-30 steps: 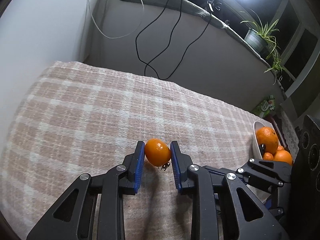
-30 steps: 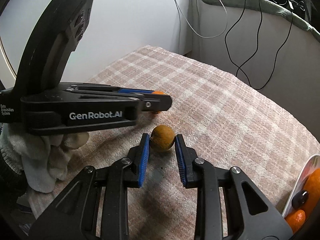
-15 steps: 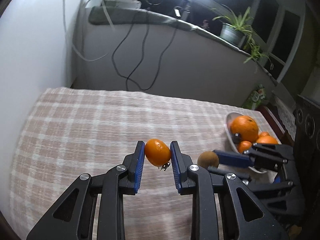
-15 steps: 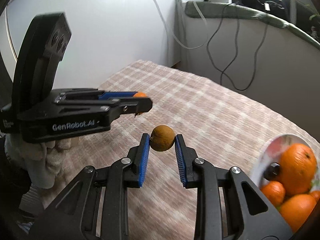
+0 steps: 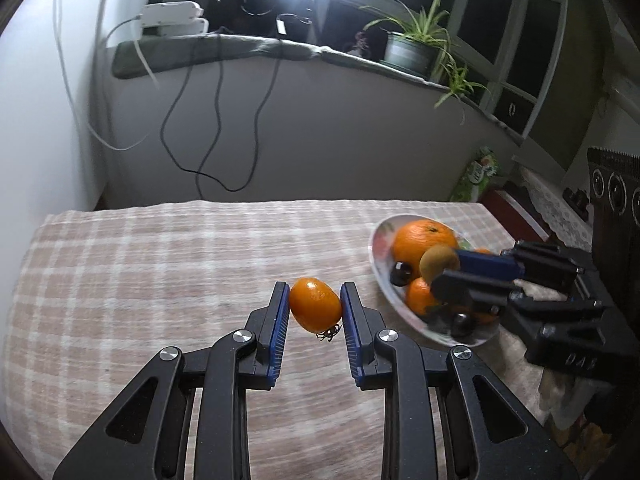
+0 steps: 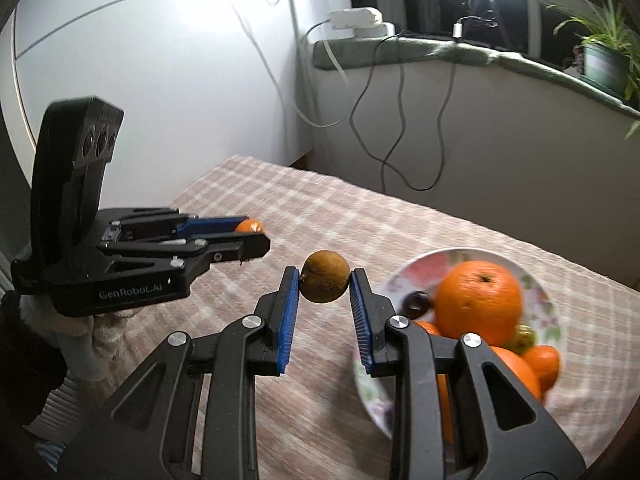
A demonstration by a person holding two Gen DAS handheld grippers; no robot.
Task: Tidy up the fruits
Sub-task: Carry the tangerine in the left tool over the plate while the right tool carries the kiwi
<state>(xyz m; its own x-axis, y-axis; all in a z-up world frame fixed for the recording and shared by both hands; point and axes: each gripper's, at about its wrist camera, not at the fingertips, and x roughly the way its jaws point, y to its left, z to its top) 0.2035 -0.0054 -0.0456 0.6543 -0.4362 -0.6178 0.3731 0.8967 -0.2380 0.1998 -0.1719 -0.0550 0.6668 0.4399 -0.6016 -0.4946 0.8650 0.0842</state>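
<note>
My left gripper point(image 5: 315, 312) is shut on a small orange tomato point(image 5: 315, 309) with a dried stem, held above the checked tablecloth point(image 5: 160, 272). My right gripper point(image 6: 325, 285) is shut on a brown kiwi point(image 6: 325, 281), held in the air just left of a white fruit bowl point(image 6: 404, 276). The bowl holds a big orange point(image 6: 478, 302), smaller oranges and dark round fruits. In the left wrist view the bowl point(image 5: 378, 264) lies to the right, and the right gripper holds the kiwi point(image 5: 438, 261) over it. The left gripper with the tomato point(image 6: 248, 225) shows at left in the right wrist view.
A grey half-wall with hanging black and white cables point(image 5: 208, 120) stands behind the table. Potted plants point(image 5: 412, 46) sit on its ledge under a bright lamp. A white wall lies to the left. A green packet point(image 5: 478, 174) stands beyond the table's far right corner.
Both grippers have lifted their fruits and swung right toward the bowl. The kiwi has come off the cloth and now hangs at the bowl's edge.
</note>
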